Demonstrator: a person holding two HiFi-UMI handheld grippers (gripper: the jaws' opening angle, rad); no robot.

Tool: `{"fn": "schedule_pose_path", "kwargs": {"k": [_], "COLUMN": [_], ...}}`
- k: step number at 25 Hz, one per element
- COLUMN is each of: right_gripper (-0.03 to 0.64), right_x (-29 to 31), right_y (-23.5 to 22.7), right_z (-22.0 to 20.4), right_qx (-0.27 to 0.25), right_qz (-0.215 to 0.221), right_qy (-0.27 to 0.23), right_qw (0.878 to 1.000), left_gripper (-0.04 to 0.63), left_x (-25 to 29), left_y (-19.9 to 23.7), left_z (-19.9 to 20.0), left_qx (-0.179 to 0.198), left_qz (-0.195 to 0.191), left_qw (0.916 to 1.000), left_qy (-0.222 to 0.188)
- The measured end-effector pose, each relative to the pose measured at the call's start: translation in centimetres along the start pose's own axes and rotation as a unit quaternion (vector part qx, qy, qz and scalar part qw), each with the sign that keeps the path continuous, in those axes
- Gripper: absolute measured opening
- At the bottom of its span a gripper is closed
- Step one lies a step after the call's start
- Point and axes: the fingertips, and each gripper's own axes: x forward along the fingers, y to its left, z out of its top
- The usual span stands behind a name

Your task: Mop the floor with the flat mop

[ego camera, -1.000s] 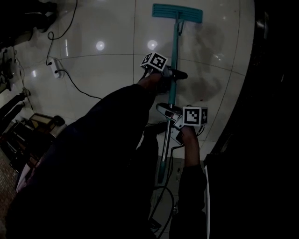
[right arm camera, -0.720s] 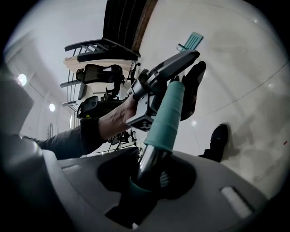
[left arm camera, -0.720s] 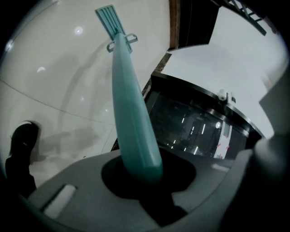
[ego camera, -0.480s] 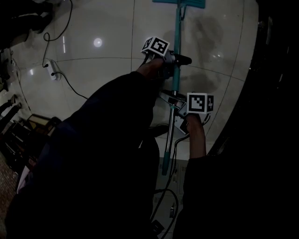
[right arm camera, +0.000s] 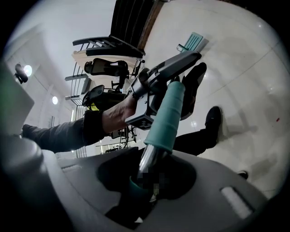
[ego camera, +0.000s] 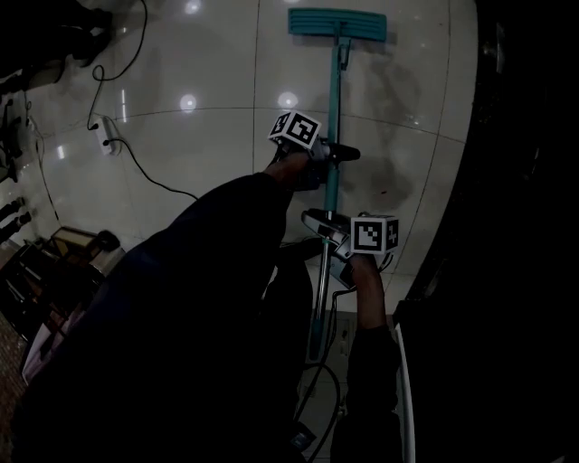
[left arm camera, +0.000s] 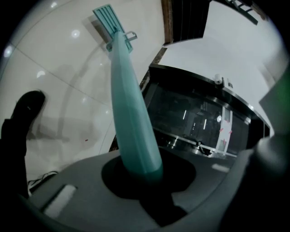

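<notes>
The flat mop has a teal head lying flat on the pale tiled floor at the top of the head view, and a long teal pole running down toward me. My left gripper is shut on the pole's upper teal part, which fills the left gripper view as the pole leading to the head. My right gripper is shut lower down, where the teal sleeve meets bare metal. The left gripper shows ahead of it.
A white power strip with a black cable lies on the floor at left. Dark furniture lines the right side; a glass-fronted cabinet stands close. Chairs stand at lower left. Cables lie by my feet.
The mop was pushed away half a second ago, its head nearly leaving the top edge, and has been drawn back toward me. Both grippers moved with the pole, still shut on it.
</notes>
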Motion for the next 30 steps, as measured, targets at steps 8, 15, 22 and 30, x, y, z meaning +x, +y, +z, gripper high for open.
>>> {"fn": "schedule_pose_path", "kwargs": {"k": [8,15,22,30], "right_gripper": [0.124,0.126,0.126,0.126], "right_x": [-1.4,-2.1,-2.5,-1.8], "right_y": [-1.3,-4.7,-7.1,-7.4], "right_z": [-16.5,-27.6,-32.5,-30.2], "right_qx": [0.023,0.039,0.047,0.061], "right_qz": [0.010,0.011,-0.007,0.001], "right_qy": [0.007,0.016,0.023,0.011], "right_qw": [1.000,0.999,0.999,0.998], "left_gripper": [0.094,0.095,0.095,0.095], "left_x": [0.8,2.3,3.5,3.4], "left_y": [5.6,11.4,14.5,14.8], "left_z": [-16.6,-27.2,-31.9,-29.7], "left_qx": [-0.027,-0.044,-0.051,-0.063], "left_qz": [0.019,0.034,0.042,0.046], "left_qw": [0.9994,0.9982,0.9968,0.9962], "left_qy": [0.008,0.023,0.045,0.039]}}
